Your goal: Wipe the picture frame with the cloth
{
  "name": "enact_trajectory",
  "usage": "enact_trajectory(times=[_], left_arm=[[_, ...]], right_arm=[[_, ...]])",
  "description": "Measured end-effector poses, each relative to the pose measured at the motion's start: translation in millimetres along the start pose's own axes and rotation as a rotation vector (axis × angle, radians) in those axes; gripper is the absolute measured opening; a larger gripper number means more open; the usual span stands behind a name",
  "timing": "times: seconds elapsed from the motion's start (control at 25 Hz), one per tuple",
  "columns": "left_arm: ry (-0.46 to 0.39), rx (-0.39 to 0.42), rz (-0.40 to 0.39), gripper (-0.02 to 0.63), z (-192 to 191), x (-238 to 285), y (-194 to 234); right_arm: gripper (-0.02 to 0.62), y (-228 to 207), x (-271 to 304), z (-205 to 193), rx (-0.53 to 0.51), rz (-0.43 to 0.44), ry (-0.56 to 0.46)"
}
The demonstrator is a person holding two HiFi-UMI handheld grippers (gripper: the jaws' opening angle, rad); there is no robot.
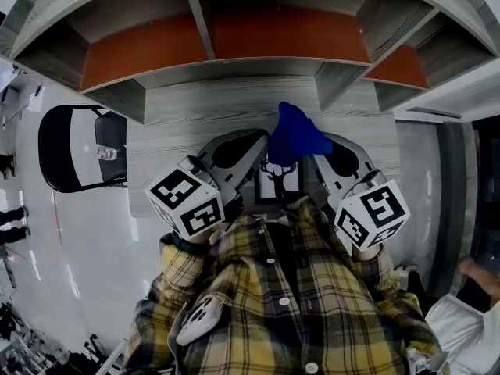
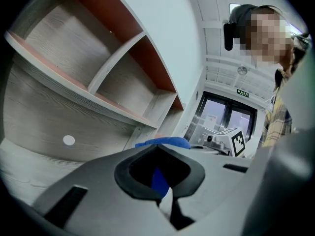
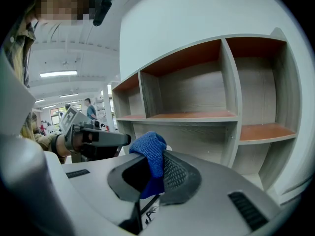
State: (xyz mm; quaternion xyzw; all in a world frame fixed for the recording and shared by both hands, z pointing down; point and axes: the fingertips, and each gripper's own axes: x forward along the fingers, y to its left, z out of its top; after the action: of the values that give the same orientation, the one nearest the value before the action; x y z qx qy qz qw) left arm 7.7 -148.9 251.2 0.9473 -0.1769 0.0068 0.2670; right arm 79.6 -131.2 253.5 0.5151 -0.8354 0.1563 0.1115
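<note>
The right gripper (image 3: 153, 177) has its jaws closed on the blue cloth (image 3: 150, 154), which bunches up above them in a soft lump. In the head view that lump (image 1: 293, 135) sits just above the picture frame (image 1: 279, 180), a small white frame with a dark stag print. The frame sits between the two grippers, close to the person's chest and on the near side of the grey desk (image 1: 187, 123).

The left gripper (image 2: 160, 181) has its jaws drawn narrow. A pale sliver with a dark edge shows low in the gap, which I take to be the frame's edge pinched there (the view is tight, so this is a reading).

The frame looks light and stiff, with a smooth, likely slippery face that may be glazed and breakable. It is best held by the rim, not the face. The cloth is limp and compliant, so its free fold should do the wiping.
</note>
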Motion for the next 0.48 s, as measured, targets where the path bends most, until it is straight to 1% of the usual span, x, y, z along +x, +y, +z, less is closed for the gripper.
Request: enact_trajectory(times=[0.48], left_arm=[[0.054, -0.03, -0.039, 0.005, -15.7, 3.7, -4.6]], right_arm=[[0.038, -6.5, -6.7, -6.0, 0.023, -0.024, 0.001]])
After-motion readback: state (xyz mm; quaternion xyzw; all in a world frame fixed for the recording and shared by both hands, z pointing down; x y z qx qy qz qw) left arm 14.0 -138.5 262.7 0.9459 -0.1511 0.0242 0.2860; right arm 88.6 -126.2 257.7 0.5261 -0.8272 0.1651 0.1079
